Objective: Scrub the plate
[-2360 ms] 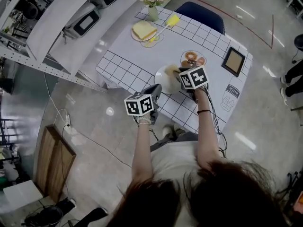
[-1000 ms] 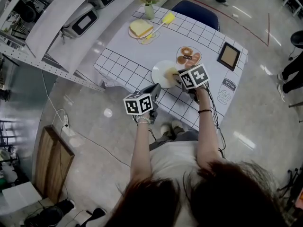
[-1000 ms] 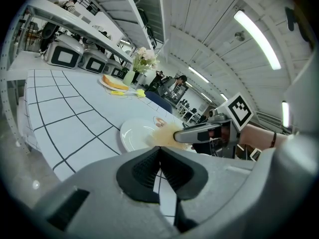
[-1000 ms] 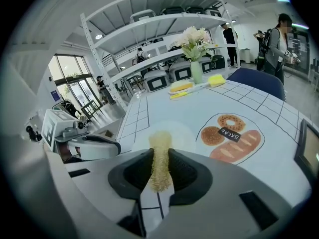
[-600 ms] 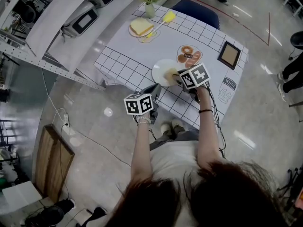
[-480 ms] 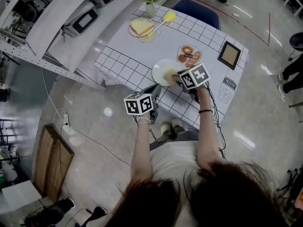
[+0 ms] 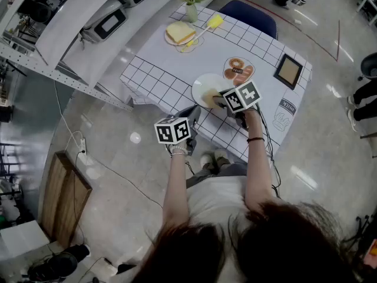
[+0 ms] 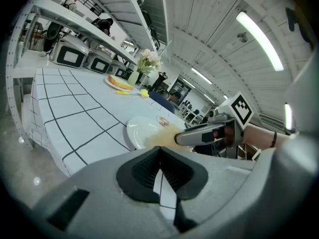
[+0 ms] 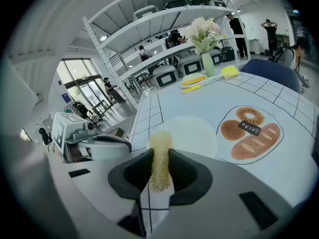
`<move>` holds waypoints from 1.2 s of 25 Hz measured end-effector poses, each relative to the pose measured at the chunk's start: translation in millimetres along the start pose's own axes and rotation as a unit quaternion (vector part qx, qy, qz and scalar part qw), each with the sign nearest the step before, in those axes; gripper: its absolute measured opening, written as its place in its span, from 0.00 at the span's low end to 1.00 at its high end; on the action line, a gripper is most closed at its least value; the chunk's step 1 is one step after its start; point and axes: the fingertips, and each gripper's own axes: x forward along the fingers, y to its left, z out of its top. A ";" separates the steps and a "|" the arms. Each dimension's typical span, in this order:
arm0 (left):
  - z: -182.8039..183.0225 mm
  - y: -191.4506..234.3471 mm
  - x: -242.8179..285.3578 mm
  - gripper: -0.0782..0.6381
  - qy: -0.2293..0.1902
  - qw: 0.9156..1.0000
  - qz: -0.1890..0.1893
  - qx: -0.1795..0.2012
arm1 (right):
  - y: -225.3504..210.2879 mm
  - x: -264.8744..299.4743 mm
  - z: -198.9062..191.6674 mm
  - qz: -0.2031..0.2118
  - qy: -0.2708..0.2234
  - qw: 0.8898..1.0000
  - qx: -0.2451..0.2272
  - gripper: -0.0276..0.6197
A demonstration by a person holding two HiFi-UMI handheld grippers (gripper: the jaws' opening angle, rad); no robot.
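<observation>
A white plate point(image 7: 204, 87) lies near the front edge of the checked tablecloth point(image 7: 159, 78). My right gripper point(image 7: 217, 99) is shut on a yellow scrub sponge point(image 7: 210, 96), whose tip rests on the near right part of the plate. In the right gripper view the sponge point(image 9: 160, 159) stands between the jaws of the right gripper point(image 9: 160, 153), with the plate point(image 9: 194, 133) just beyond. My left gripper point(image 7: 192, 112) hangs at the table's front edge, short of the plate, shut on nothing. The left gripper view, from the left gripper point(image 8: 160, 151), shows the plate point(image 8: 141, 131) and sponge point(image 8: 161, 138).
A place mat printed with bread point(image 7: 238, 71) lies behind the plate, a picture frame point(image 7: 290, 72) to its right. At the far end are a toast-shaped item on a plate point(image 7: 179, 34), a yellow brush point(image 7: 214, 22), a flower vase point(image 7: 192, 7) and a blue chair point(image 7: 250, 16).
The right gripper with the sponge has shifted only slightly on the plate. The left gripper has stayed at the table's edge.
</observation>
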 end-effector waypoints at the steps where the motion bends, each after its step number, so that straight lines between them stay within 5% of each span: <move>1: 0.1 0.8 -0.2 0.12 -0.001 1.000 0.001 0.000 | 0.5 0.9 0.3 0.002 0.000 1.000 0.000 0.17; 18: 1.8 19.6 -15.3 0.12 -0.014 0.999 0.030 -0.019 | 22.8 28.0 15.1 0.072 -0.021 0.997 0.028 0.17; 30: 4.7 34.5 -23.4 0.12 -0.019 0.998 0.045 -0.025 | 20.1 42.0 28.6 0.071 -0.051 0.995 0.044 0.17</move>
